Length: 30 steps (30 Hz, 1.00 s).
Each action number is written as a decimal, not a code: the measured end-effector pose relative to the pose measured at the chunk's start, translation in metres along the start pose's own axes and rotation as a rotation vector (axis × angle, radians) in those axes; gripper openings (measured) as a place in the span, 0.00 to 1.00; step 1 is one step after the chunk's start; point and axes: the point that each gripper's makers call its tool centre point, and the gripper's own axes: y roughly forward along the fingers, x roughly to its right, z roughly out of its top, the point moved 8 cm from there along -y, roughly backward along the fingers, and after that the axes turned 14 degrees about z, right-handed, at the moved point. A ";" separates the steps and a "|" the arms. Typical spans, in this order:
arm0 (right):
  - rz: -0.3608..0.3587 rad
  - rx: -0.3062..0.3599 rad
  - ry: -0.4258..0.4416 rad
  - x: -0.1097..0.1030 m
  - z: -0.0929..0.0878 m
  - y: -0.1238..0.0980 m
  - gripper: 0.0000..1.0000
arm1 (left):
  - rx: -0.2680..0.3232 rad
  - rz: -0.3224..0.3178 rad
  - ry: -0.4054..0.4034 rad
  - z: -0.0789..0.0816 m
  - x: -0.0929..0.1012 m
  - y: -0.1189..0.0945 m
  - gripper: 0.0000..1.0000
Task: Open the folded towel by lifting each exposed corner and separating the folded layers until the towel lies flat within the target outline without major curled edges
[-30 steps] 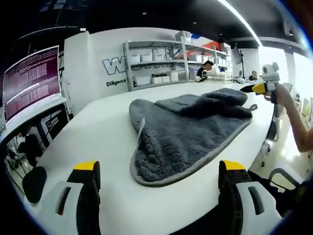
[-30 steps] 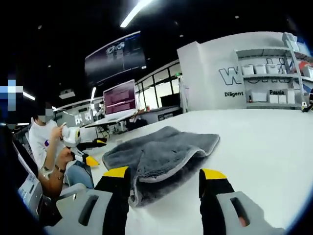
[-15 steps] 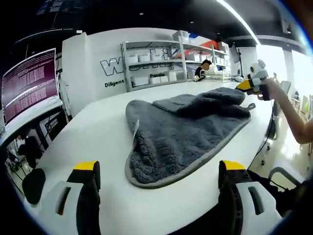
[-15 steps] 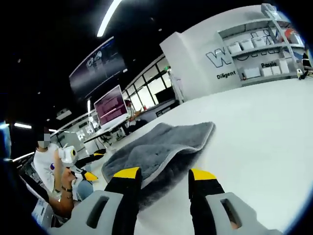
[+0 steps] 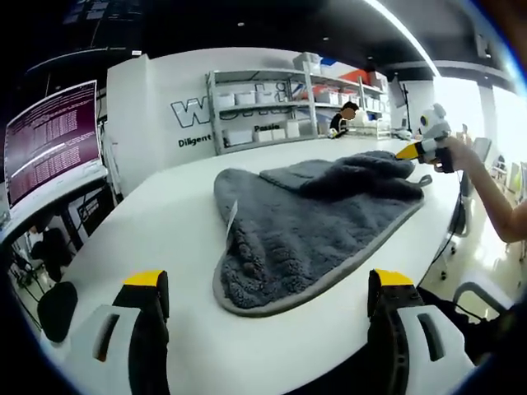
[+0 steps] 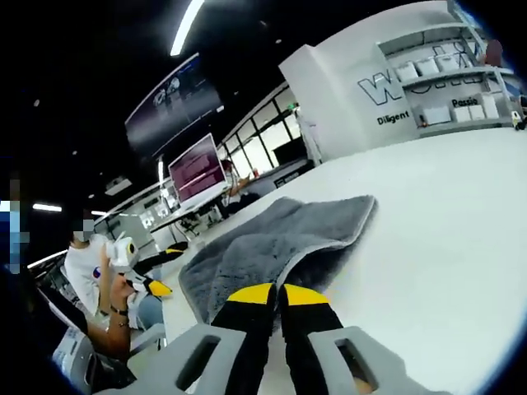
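one grey towel [image 5: 317, 222] is seen lying on the white table [image 5: 156, 239], partly unfolded, with a bunched fold piled at its far end and a pale edge band running round the near curve. a small white tag is seen at its left edge. the left gripper [image 5: 268, 300] is held above the near table edge, its two yellow-tipped jaws set wide apart, nothing between them. the right gripper [image 6: 275, 294] is seen with its two jaws pressed together at the towel's near edge; whether cloth is pinched cannot be told. one shelving rack [image 5: 288, 103] and one monitor [image 5: 51, 136] are seen behind.
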 end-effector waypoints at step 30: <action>-0.155 0.213 -0.173 0.004 0.059 -0.028 0.00 | 0.007 -0.004 0.020 0.006 0.001 0.003 0.98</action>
